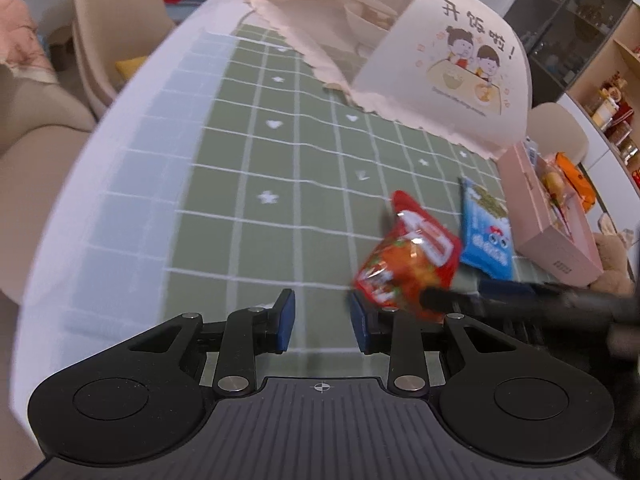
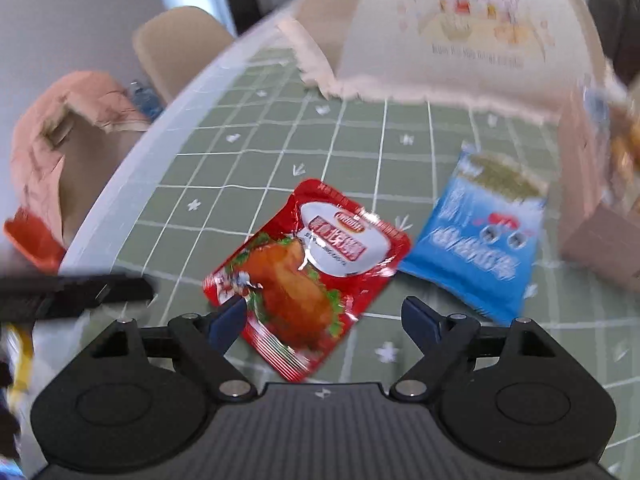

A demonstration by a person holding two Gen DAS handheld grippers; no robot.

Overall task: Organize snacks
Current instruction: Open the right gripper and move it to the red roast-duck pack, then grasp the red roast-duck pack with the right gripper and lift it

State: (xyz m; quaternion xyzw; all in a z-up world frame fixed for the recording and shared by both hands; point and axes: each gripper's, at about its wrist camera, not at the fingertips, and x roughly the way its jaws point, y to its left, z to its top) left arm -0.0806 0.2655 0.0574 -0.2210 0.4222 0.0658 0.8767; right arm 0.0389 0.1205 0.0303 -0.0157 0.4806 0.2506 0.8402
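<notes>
Red snack packet [image 2: 306, 276] lies diagonally, long axis toward blue packet [image 2: 478, 240].

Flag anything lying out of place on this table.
Two snacks lie loose on the green cloth, outside the pink box: a red packet, skewed and overlapping one corner of a blue packet. Other snacks are already in the box.

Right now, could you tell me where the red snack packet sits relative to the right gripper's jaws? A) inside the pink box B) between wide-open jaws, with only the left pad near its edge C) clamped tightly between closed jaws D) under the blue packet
B: in the right wrist view the red snack packet lies between the right gripper's widely spread jaws, not clamped, beside the blue packet and outside the pink box.
</notes>
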